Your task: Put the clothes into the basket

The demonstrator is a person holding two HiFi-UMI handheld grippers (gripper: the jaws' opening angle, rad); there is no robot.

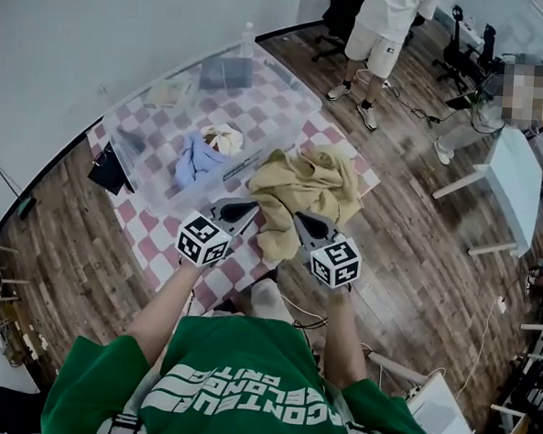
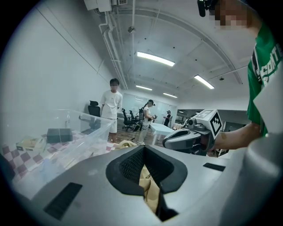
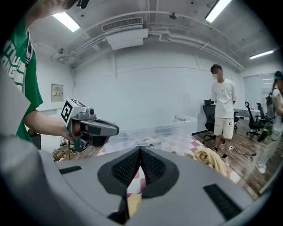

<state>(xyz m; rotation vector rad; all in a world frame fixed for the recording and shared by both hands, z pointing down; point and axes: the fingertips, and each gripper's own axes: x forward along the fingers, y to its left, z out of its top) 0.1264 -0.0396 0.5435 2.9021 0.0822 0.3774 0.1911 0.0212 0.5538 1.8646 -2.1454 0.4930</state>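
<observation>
- Garment: green short-sleeved shirt with white block lettering across the back, at lower centre of the head view.
- Harness: dark straps over both shoulders, at the bottom edge.
- Tooling, centre left: left gripper with a grey housing, black cross-hatched jaw pads and a white cube with black square markers.
- Tooling, centre right: right gripper of the same grey-and-black build, with its own marker cube.

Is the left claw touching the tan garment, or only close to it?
Touching. The left gripper view shows the left claw closed, with the tan garment pinched between its jaws.
</observation>
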